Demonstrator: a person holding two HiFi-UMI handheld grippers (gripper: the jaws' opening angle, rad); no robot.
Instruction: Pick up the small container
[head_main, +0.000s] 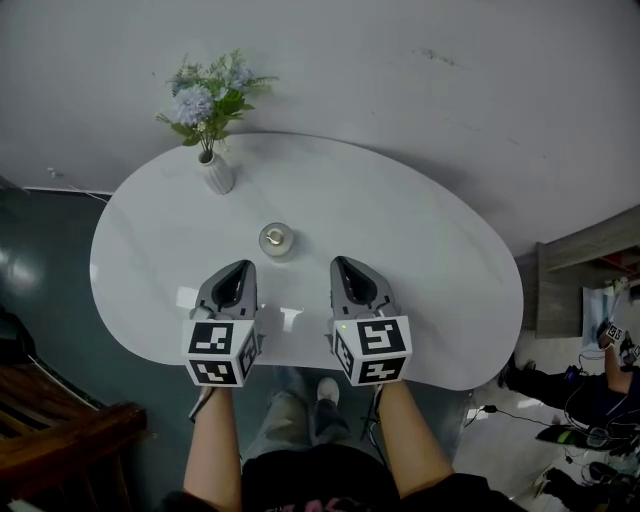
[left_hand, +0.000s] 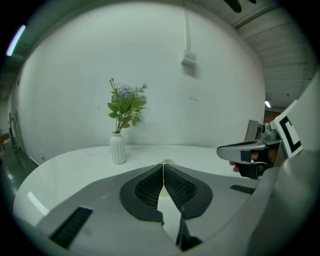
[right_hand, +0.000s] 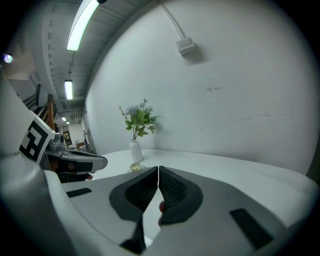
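A small round container (head_main: 276, 239) with a pale lid stands near the middle of the white oval table (head_main: 430, 260). My left gripper (head_main: 238, 270) hovers just in front of it and slightly left, jaws shut and empty. My right gripper (head_main: 345, 266) sits to the container's right and nearer me, also shut with nothing held. In the left gripper view only the top of the container (left_hand: 167, 162) peeks over the closed jaw tips (left_hand: 163, 165). The right gripper view shows the container (right_hand: 135, 165) left of its shut tips (right_hand: 158, 169).
A white ribbed vase (head_main: 215, 172) with blue flowers and green leaves stands at the table's far left, behind the container. A grey wall runs behind the table. A wooden chair (head_main: 60, 425) is at the lower left and a cabinet (head_main: 590, 270) at the right.
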